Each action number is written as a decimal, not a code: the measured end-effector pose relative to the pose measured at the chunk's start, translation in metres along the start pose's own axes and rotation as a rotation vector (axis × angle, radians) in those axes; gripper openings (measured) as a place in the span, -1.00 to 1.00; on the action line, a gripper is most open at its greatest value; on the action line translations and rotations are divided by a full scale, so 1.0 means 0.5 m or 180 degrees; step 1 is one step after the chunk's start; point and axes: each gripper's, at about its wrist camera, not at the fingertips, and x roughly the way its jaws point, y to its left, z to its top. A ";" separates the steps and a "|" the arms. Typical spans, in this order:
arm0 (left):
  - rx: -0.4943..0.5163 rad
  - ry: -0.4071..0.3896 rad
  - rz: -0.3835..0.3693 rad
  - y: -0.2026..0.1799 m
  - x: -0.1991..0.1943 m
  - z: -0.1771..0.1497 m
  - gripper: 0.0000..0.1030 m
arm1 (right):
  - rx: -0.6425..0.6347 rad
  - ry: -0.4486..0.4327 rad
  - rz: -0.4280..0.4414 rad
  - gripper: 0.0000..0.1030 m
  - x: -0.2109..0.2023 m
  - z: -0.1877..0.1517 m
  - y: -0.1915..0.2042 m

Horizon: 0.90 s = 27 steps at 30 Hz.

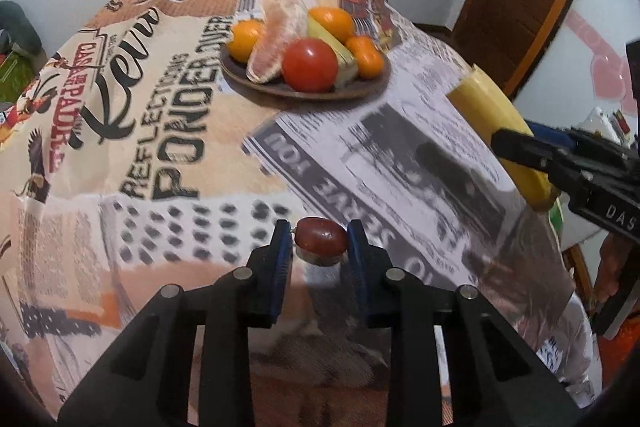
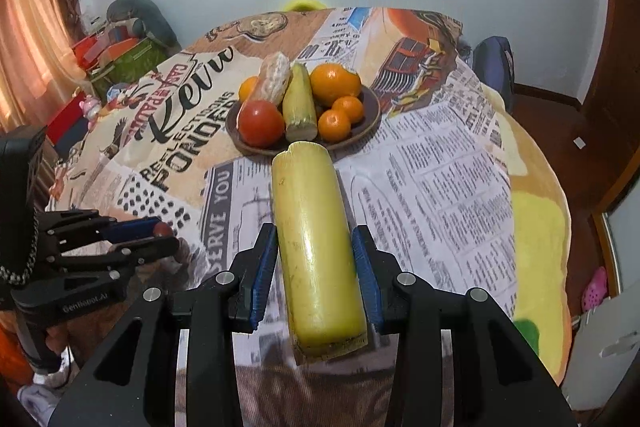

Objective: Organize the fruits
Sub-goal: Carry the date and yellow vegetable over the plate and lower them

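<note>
Crowding the plate (image 2: 370, 123): tomato (image 2: 261, 123), oranges (image 2: 335, 83).

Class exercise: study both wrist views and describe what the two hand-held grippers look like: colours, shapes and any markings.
Each hand-held gripper, left and right, has a black angular frame with triangular cut-outs, round silver pins and ribbed blue fingers. The left one's side bears pale lettering and a braided cord; the right one's shows white letters, partly cut off.

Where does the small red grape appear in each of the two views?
Left wrist view: the red grape is low in the centre, between the left tongs.
Right wrist view: the grape is at the left edge, at the tip of those tongs.
Shared landmark: the brown fruit plate.
</note>
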 end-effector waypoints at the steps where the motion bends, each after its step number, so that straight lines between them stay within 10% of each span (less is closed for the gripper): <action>1: -0.0021 -0.0018 0.0004 0.006 -0.001 0.007 -0.45 | 0.0003 -0.0008 -0.0001 -0.31 0.001 0.003 0.000; 27: -0.0192 -0.0339 0.0166 0.117 0.084 0.229 -0.45 | -0.0177 -0.0297 -0.0087 -0.31 0.113 0.195 -0.005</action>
